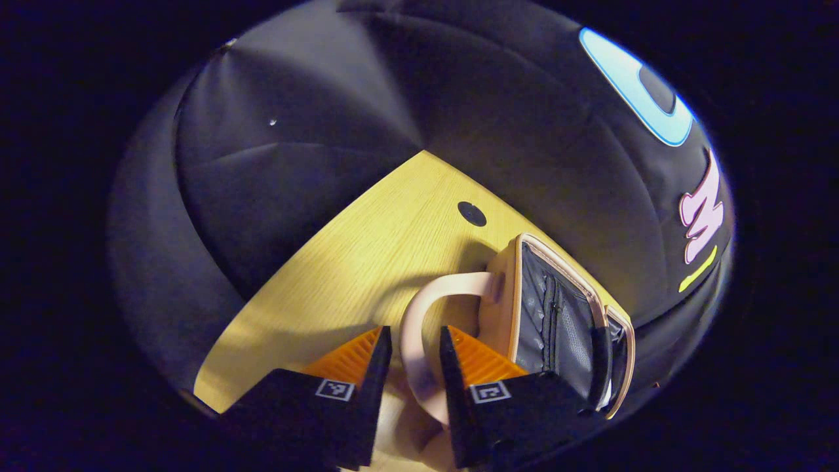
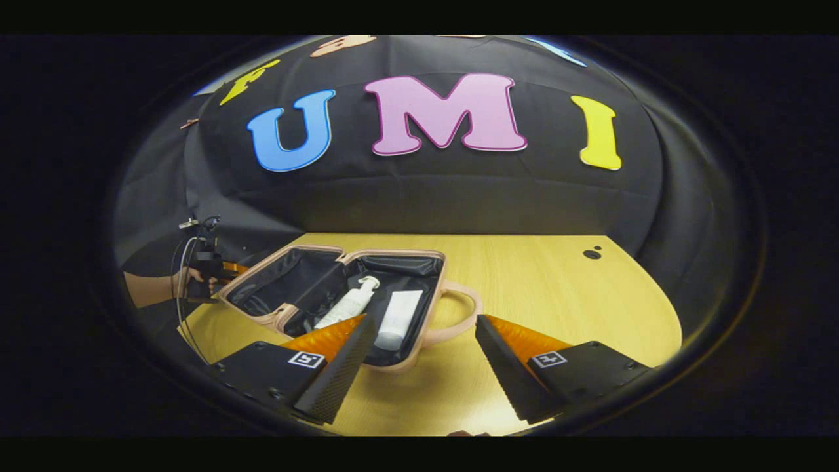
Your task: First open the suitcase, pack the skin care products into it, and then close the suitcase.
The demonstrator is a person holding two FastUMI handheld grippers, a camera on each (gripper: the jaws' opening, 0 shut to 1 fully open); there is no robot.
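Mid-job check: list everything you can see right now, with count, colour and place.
Suitcase: one, pink, dark lining, open flat on the table.
Pump bottle: one, white, lying in the suitcase half nearer the right gripper.
Tube: one, white, beside the bottle.
Handle: pink loop on that half's end.
Table: one, light wood.
Left gripper: a pink handle loop between its fingers.
Right gripper: open, before the suitcase.
Hand: holding the left gripper.
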